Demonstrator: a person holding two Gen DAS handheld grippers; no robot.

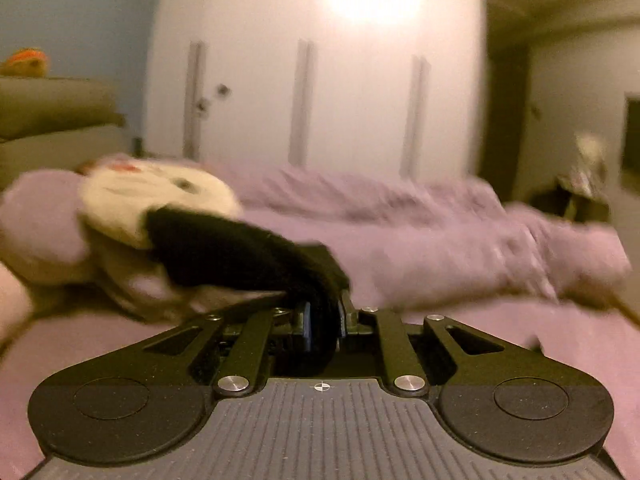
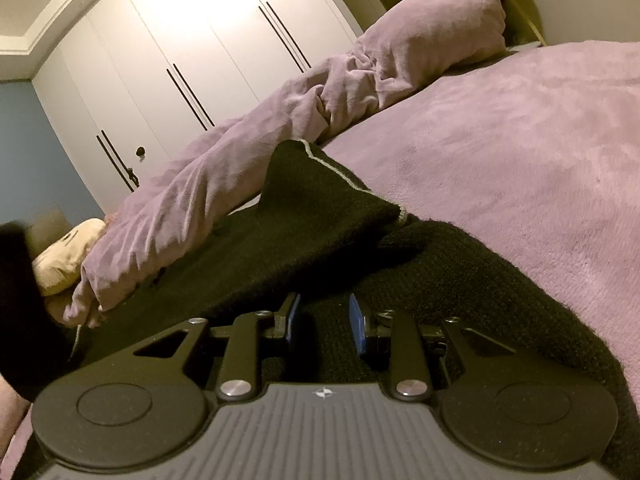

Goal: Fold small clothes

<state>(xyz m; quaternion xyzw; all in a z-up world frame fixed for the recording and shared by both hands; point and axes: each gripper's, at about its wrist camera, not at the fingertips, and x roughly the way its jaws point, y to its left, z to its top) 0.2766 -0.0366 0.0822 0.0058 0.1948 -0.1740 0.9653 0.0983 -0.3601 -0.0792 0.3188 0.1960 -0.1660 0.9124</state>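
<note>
- Your left wrist view was smeared by motion blur.
- Your left gripper [image 1: 324, 320] pinched the black knit garment [image 1: 240, 252].
- Your right gripper [image 2: 324, 320] sat slightly parted over the same knit; whether it gripped, you couldn't tell.

Two matching hand-held grippers, black linkage over ribbed grey housing

Relative to the small white crosshair mark [image 1: 320, 386] at the front edge of each grey ribbed body, the left gripper [image 1: 323, 316] and right gripper [image 2: 323, 316] look alike: a round silver screw [image 2: 235, 387] sits to either side of it, a large black disc-shaped pivot cover [image 2: 114, 407] lies farther out on each flank, slotted black link arms run forward, and blue-faced pads [image 2: 356, 320] tip the fingers beyond.
</note>
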